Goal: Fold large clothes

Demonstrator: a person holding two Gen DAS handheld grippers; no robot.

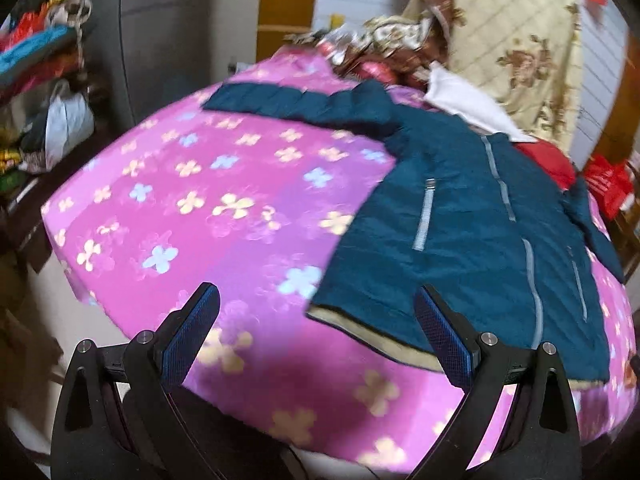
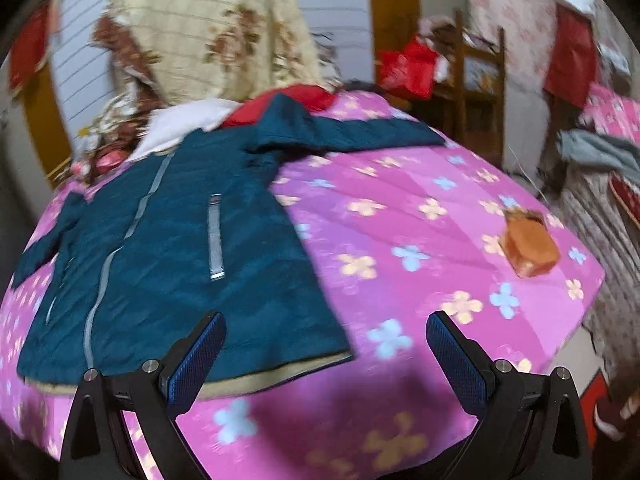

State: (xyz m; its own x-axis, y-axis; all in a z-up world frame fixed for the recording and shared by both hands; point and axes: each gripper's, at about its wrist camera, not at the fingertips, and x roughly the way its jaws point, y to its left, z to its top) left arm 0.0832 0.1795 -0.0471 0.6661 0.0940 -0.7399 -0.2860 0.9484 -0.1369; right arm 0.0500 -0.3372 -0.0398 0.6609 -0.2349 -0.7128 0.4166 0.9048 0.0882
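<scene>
the left gripper [image 1: 316, 340] hangs with its jaws wide apart and empty, above the near edge of the bed [image 1: 208, 200]; its right finger is over the beige hem of the jacket [image 1: 460, 216]. the right gripper [image 2: 326, 360] is also spread wide and holds nothing, its left finger above the same hem. the teal quilted jacket lies flat, front side up, hem toward the grippers, collar toward the far pile of floral bedding [image 2: 208, 28], both sleeves stretched sideways. a small orange box [image 2: 528, 250] lies well apart on the pink flowered cover. red fabric [image 2: 296, 100] and white cloth [image 2: 184, 126] touch the collar.
</scene>
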